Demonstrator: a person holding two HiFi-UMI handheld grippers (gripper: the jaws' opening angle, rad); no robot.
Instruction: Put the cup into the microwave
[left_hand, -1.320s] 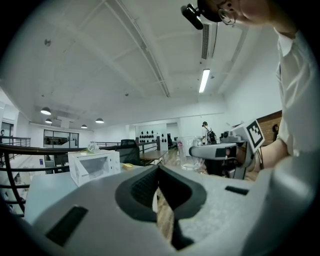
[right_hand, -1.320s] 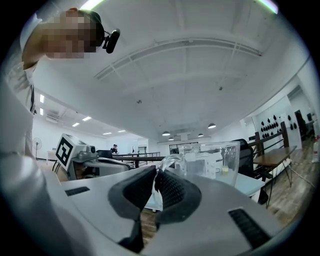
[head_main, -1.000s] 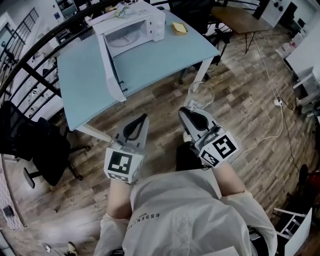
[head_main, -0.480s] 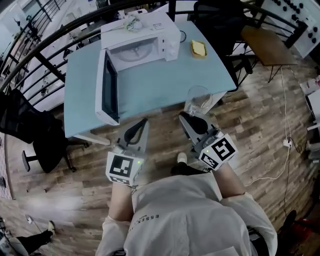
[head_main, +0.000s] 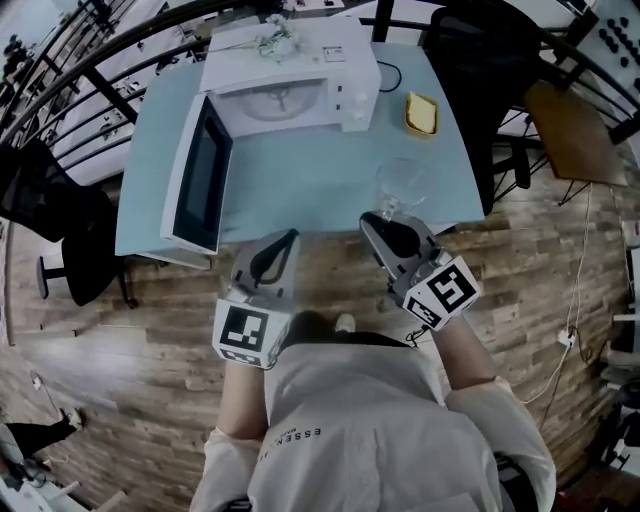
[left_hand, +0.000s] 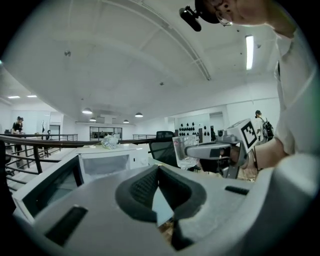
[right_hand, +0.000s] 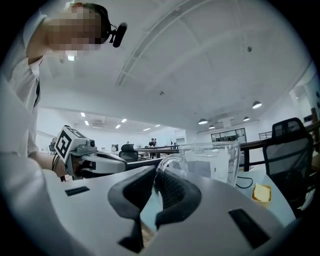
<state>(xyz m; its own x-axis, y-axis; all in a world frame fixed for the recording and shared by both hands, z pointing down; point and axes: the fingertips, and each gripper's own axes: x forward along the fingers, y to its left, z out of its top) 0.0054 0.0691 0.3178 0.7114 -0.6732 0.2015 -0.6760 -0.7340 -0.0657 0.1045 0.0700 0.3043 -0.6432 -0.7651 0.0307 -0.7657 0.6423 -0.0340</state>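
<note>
Our right gripper (head_main: 376, 218) pinches the handle (right_hand: 164, 160) of the glass cup (head_main: 400, 186), held over the near right part of the table (head_main: 300, 180); our left gripper (head_main: 288, 238) is pressed together, empty. We judge the cup stiff, slippery and breakable, best gripped firmly by that handle.

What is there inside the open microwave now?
Inside the microwave, only a round turntable shows. The top panel covers the back of the cavity, so that part cannot be seen.
</note>
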